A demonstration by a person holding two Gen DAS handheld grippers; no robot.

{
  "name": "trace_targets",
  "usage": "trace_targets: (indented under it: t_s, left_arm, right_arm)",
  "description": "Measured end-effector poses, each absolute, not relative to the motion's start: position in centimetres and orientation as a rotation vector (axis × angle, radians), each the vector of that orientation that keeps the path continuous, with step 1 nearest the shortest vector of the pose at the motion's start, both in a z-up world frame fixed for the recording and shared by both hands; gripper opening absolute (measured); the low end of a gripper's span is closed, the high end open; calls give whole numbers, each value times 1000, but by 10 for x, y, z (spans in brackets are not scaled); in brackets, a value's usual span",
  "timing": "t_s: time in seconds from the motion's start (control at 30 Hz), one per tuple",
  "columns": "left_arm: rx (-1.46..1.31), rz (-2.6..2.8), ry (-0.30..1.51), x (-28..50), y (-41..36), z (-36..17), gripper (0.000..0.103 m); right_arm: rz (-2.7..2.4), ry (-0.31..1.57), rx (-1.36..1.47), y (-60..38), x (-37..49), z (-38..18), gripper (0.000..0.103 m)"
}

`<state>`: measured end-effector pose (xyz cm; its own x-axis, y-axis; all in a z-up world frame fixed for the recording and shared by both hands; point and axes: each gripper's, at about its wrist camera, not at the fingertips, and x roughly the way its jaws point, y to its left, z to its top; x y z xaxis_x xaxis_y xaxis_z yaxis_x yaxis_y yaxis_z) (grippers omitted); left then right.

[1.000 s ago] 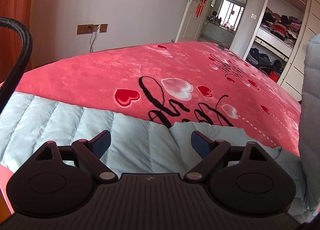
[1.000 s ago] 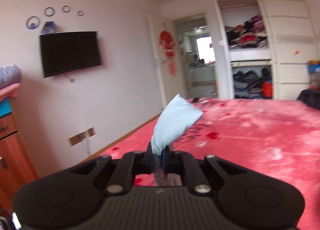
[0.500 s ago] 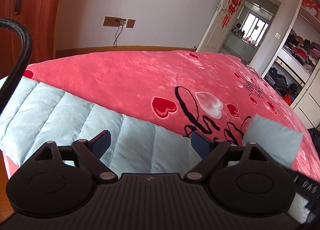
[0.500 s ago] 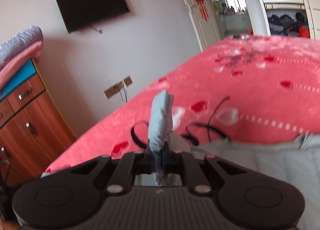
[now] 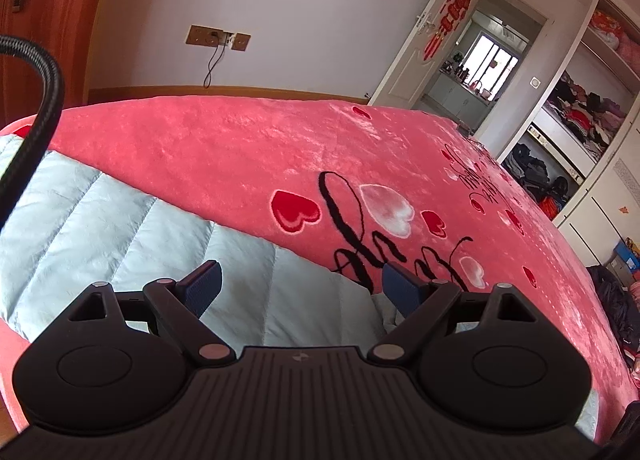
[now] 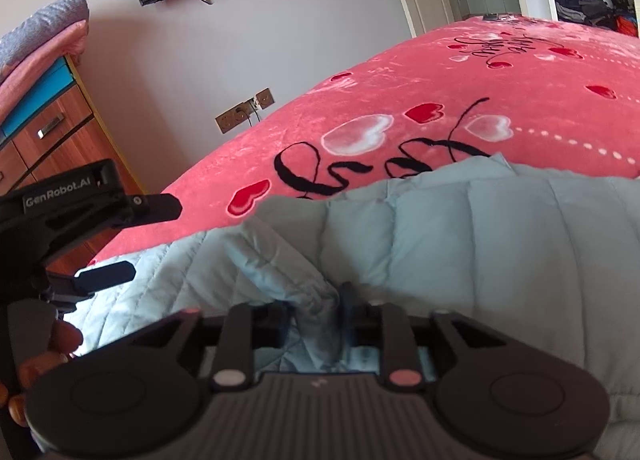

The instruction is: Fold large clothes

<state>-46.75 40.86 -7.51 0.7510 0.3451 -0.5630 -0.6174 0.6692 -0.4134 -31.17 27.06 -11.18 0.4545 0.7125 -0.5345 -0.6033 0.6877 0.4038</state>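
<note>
Right wrist: jacket fold between opening claw.

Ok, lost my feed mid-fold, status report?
Left gripper open, empty, above the jacket. Right gripper jaws just opening, sleeve fabric between them. Jacket flat on the red blanket. Nothing obstructing.

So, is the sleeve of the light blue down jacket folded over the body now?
Folded: the sleeve lies across the light blue down jacket, bunched on its quilted front.

Pale blue quilted jacket lying flat on bed, sleeve folded over.
</note>
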Motion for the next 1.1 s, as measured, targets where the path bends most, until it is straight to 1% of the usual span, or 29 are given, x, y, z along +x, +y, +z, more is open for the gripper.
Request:
trace_targets:
  t_s: [0.03,0.1,0.17,0.23,0.43,0.67,0.8,0.9,1.03,1.1]
  left_arm:
    - [-625,557,463,-466,408,-74,103]
    - [-615,538,452,-463,404,-73,103]
    - [-600,516,441,-456,398,-73,103]
    - [-587,492,438,-452,393,-72,103]
    - [-515,384,466,-436,371,-74,103]
    - [-439,350,594,-412,350,-94,103]
    - [-428,374,683,-404,346,-108,103]
    - [-352,390,725,-398,340,-115,103]
    - [-255,412,748,-392,330,-122,103]
    - [-244,420,739,-392,328,-120,103]
  right_arm:
    - [817,733,173,267,-313,-109,65]
    - [817,719,198,258,-315,-102,80]
    - [809,698,234,243,-317,-92,84]
    - [789,689,267,228,-318,-84,91]
    - [663,627,309,162,-311,-71,95]
    - [393,666,307,81,-282,-96,95]
    - [350,738,315,64,-272,-125,95]
    - [345,763,289,62,-274,-140,95]
    - [351,754,218,71,-279,-147,100]
    - [342,751,197,74,-280,-146,100]
